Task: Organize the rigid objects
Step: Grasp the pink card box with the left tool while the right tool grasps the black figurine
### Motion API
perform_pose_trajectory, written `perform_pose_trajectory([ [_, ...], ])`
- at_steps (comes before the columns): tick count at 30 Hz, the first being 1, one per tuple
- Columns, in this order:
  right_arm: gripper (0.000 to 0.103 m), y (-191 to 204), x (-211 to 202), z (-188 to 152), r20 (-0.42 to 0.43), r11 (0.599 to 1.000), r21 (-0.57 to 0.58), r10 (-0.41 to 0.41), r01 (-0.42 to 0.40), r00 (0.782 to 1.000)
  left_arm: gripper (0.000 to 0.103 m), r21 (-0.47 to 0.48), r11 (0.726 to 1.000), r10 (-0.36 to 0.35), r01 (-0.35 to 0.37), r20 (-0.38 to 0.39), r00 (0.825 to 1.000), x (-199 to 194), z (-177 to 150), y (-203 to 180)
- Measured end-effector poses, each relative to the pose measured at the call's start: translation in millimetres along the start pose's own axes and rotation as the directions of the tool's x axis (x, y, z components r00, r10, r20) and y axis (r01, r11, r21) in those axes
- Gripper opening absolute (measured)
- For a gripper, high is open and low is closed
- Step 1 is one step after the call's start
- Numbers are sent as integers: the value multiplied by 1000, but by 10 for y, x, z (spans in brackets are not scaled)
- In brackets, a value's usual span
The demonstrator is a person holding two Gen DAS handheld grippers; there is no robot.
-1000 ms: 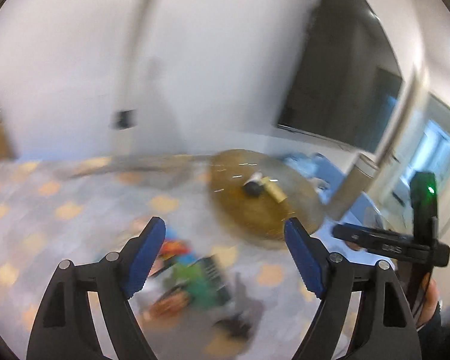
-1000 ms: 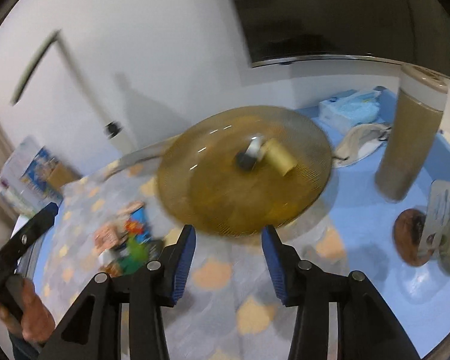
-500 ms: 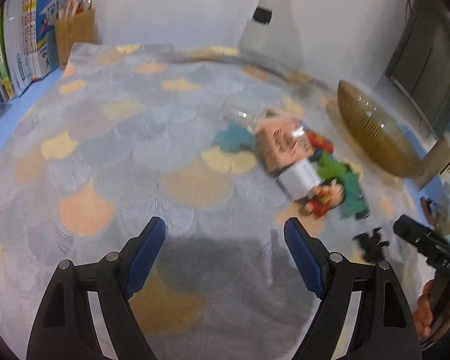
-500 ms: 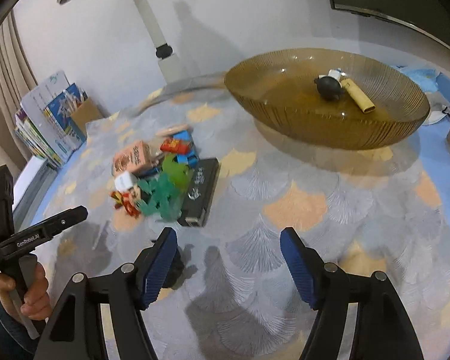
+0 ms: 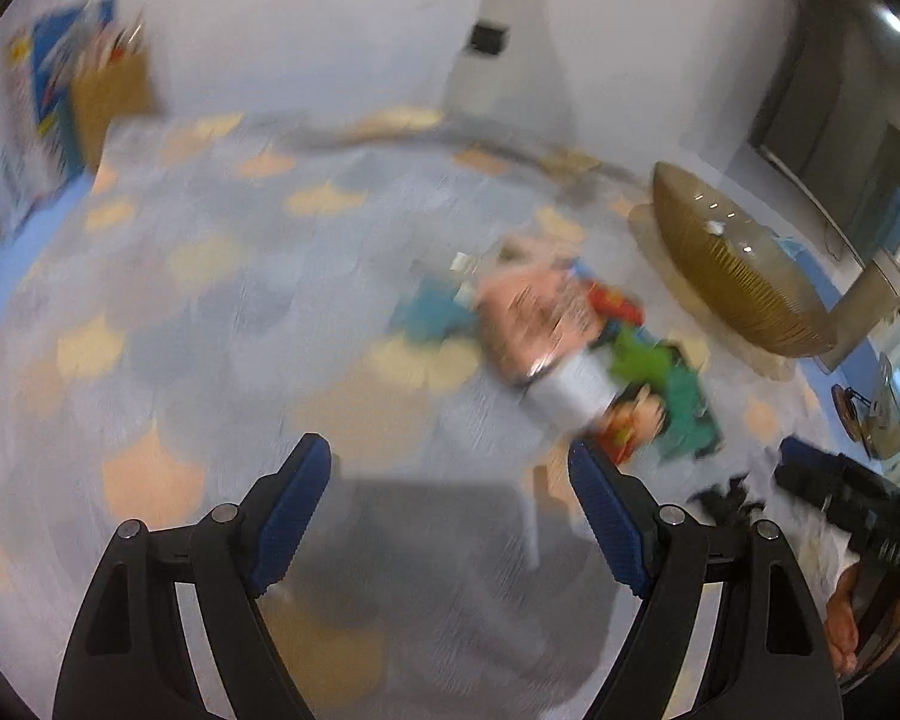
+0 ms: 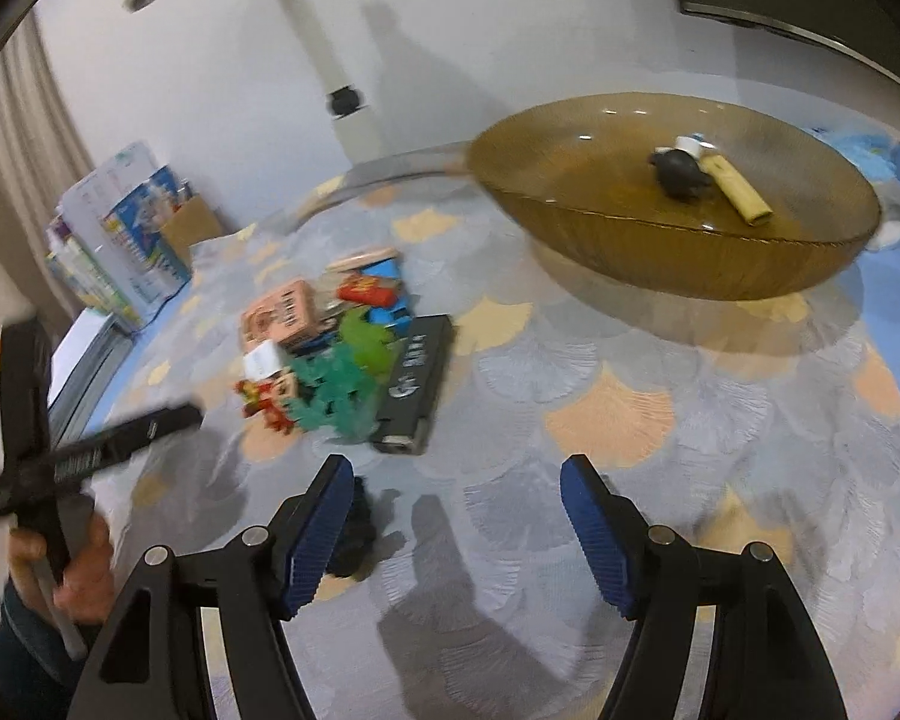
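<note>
A pile of small toys lies on the patterned cloth: a pink box [image 6: 282, 315], a red figure [image 6: 267, 399], green plastic pieces [image 6: 342, 375], a black flat box [image 6: 417, 381]. The pile shows blurred in the left wrist view, with the pink box [image 5: 534, 318] in it. An amber glass bowl [image 6: 660, 264] holds a black round object [image 6: 681, 171] and a yellow cylinder [image 6: 741, 192]. My right gripper [image 6: 456, 516] is open and empty, just in front of the pile; a small black object [image 6: 354, 531] lies by its left finger. My left gripper [image 5: 450, 510] is open and empty, left of the pile.
Books and a cardboard holder [image 6: 132, 240] stand at the cloth's far left edge. A white lamp post [image 6: 342, 90] rises behind the cloth. The bowl [image 5: 732, 282] sits at the right in the left wrist view, with a tall cylinder [image 5: 870, 294] beyond it.
Both grippers have tilted down from the wall and bowl toward the cloth. The right one has come closer to the toy pile. The left view is blurred with motion now.
</note>
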State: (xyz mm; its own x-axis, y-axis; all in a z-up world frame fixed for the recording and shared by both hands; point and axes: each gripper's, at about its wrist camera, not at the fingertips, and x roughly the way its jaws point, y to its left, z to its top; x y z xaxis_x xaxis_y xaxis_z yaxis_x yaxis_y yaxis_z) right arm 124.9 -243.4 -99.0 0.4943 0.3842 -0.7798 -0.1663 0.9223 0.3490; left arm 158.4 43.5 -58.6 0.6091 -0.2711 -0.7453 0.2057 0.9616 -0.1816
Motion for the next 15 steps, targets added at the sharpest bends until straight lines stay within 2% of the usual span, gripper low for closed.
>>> perform_pose_trajectory([
  [2, 70, 88, 17, -8, -13, 998, -46, 31, -31, 999, 80, 102, 995, -3, 2, 5, 1000, 3, 196, -169],
  [4, 70, 192, 46, -31, -30, 995, -97, 29, -31, 999, 81, 215, 977, 7, -8, 8, 1000, 74, 387, -337],
  [7, 70, 319, 129, -59, -64, 987, -158, 0, -10, 998, 81, 348, 938, 11, 9, -55, 998, 309, 555, -487],
  [9, 70, 370, 161, -78, -79, 982, -186, -5, -9, 997, 81, 420, 907, 19, 29, -109, 994, 473, 587, -567],
  [12, 70, 388, 205, -93, -103, 979, -201, -2, -19, 995, 80, 515, 856, 25, 50, -137, 990, 590, 536, -671],
  [15, 70, 391, 244, -101, -124, 978, -205, 3, -29, 992, 67, 562, 825, 55, 49, -167, 984, 692, 468, -750],
])
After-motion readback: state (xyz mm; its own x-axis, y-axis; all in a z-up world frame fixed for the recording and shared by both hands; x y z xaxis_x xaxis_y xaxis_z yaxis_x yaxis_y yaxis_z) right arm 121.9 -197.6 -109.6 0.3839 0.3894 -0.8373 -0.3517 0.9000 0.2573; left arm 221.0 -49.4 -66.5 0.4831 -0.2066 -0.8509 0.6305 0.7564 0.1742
